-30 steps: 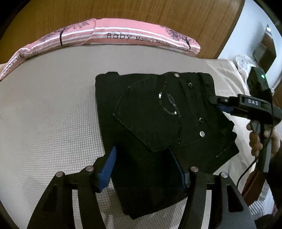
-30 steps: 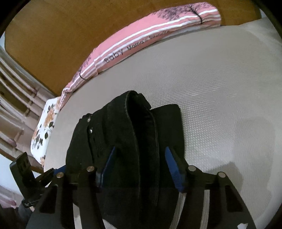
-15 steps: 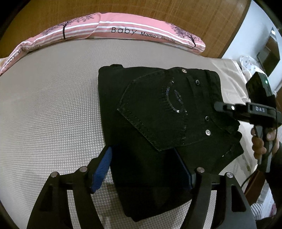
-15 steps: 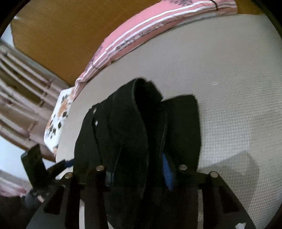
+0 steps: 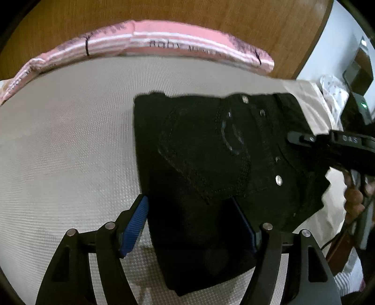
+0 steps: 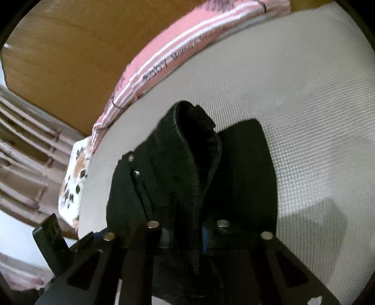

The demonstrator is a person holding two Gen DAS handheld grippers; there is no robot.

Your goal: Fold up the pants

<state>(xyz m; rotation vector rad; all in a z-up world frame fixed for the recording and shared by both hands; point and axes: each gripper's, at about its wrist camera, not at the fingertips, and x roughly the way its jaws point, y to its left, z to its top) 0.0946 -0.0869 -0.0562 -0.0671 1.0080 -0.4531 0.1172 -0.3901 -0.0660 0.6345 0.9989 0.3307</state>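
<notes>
On the grey mattress (image 5: 65, 145), black pants (image 5: 211, 164) lie folded into a compact stack, back pocket and metal rivets facing up. Left tool (image 5: 189, 225): blue-padded fingers (image 5: 136, 223) spread apart, straddling the near end of the stack, not pinching. Right tool (image 6: 185, 232): fingers drawn together, clamped on a raised fold of the waistband edge, cloth bunched upright between them. Pink striped pillow (image 5: 164, 40) lies along the far edge against a wooden headboard (image 5: 164, 11). Floral cushion (image 6: 75, 178) sits at the mattress side.
</notes>
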